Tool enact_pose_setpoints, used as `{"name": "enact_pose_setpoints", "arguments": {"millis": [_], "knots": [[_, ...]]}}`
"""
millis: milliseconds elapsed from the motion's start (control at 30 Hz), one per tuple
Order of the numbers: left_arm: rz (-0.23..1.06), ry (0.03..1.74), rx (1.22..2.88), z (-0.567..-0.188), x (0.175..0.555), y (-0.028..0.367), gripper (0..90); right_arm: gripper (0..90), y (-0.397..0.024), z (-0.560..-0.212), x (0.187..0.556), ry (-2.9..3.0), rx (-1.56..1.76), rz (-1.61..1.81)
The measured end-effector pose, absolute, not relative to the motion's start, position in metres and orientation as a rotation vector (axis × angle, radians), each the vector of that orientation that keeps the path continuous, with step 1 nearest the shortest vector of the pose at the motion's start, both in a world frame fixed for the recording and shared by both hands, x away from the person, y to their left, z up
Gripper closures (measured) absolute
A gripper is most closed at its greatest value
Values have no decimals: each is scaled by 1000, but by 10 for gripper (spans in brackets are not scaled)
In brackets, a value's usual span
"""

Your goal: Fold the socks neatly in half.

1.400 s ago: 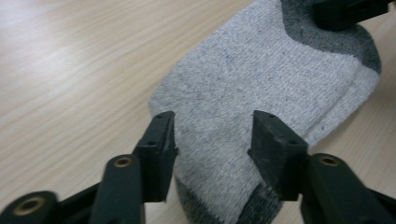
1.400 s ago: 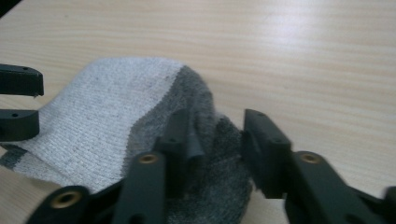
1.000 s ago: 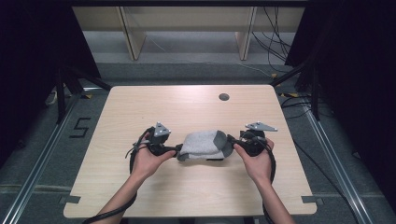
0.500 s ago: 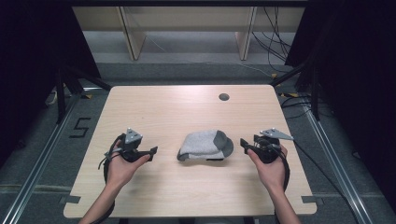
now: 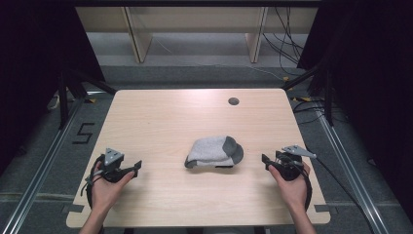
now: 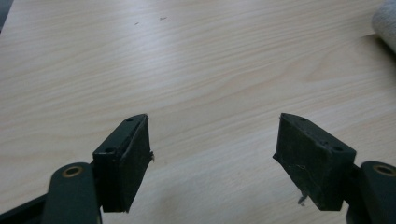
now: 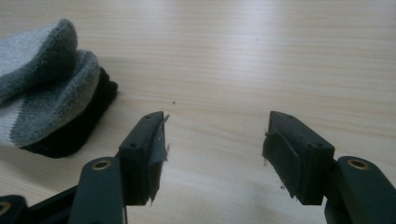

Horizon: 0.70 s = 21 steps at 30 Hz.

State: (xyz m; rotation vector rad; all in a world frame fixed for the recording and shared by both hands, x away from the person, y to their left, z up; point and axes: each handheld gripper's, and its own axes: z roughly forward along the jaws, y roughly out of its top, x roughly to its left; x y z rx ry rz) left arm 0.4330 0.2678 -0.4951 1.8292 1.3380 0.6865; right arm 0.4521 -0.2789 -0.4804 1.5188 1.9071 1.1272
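Black grippers [image 5: 131, 168], grey three-cornered plates [image 5: 113, 156]

A light wood tabletop [image 5: 160, 117] with rounded corners is standing on a grey floor [image 5: 44, 161]. A round dark cable port [image 5: 233, 101] is sitting near its far right edge. Even overhead light is falling on the wood grain. Metal floor rails [image 5: 34, 183] are running along both sides of the tabletop, and a painted mark shaped like a "5" [image 5: 83, 133] is lying on the floor at the left. Pale shelving uprights [image 5: 136, 34] are standing behind. Black cables [image 5: 285, 44] are trailing across the floor at the far right. Dark curtains [image 5: 34, 58] are closing off both sides.
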Motion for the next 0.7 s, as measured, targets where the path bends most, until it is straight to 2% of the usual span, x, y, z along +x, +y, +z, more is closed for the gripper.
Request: {"name": "enact_pose_setpoints", "arguments": {"millis": [700], "knots": [[729, 1365, 1687, -514, 418, 284, 247, 385, -289, -502, 440, 1820, 1575, 1140]]}}
